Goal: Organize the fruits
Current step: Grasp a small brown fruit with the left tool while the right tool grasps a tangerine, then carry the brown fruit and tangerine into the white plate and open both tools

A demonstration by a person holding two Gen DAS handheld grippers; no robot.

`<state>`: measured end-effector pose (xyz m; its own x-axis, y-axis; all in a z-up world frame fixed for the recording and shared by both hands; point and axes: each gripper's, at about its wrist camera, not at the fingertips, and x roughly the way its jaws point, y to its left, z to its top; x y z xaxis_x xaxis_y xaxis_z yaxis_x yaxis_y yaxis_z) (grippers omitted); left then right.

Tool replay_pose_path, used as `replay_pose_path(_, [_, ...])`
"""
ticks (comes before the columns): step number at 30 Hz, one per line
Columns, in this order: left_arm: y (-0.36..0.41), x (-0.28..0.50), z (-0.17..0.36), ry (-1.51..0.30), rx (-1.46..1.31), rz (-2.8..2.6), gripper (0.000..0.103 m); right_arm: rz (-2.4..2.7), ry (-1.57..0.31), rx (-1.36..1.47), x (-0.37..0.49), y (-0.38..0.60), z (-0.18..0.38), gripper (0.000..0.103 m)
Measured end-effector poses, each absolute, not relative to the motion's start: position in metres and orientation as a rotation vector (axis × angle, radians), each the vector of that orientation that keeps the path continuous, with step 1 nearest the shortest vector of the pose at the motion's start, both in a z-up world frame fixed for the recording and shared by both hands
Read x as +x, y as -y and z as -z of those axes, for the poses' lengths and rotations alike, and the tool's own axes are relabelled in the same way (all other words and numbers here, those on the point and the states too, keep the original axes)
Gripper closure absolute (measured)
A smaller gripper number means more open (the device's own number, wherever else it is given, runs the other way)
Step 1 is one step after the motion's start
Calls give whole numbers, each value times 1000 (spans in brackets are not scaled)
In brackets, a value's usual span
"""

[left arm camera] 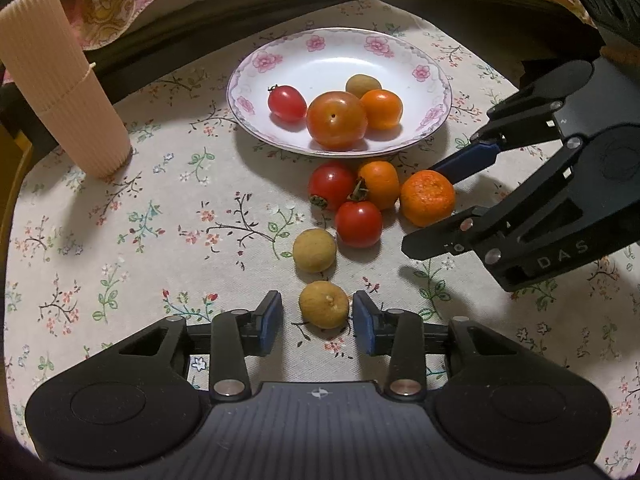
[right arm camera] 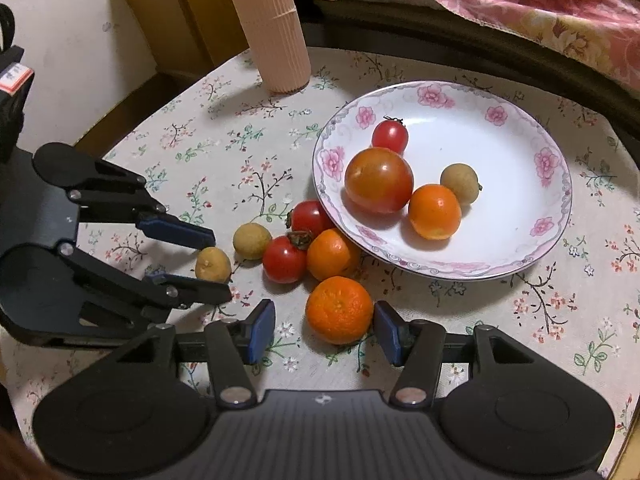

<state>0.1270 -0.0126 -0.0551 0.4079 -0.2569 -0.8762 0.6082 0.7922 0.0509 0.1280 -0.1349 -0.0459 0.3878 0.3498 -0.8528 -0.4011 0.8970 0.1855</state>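
Fruit lay partly sorted: four pieces sat in the flowered plate (left arm camera: 434, 92), six more on the tablecloth (left arm camera: 160, 216) just in front of it. Left gripper (left arm camera: 318, 322) stood open around the nearest longan (left arm camera: 324, 304), pads either side with slight gaps. Right gripper (right arm camera: 324, 330) was likewise open astride the mandarin (right arm camera: 339, 309), its right pad close to the peel. Closing well probably meant centring each fruit first, squeezing gently (both skins look soft), then lifting straight up so the neighbouring tomatoes (left arm camera: 358, 222) were not nudged toward the table's edge
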Motion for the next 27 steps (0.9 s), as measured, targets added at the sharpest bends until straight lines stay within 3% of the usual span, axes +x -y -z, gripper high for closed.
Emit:
replay_pose_path(4, [15,125,55,-1008,399,553,57,-463,-1086,-67,131,131,48,50])
replay_pose_path(9, [17,123,55,-1008,394,548,65,-429,-1089,-88,133,132,47,66])
replay_pose_path(27, [26,119,22,-953,357,492,69,-383,-1029,-50,114,141,6,67])
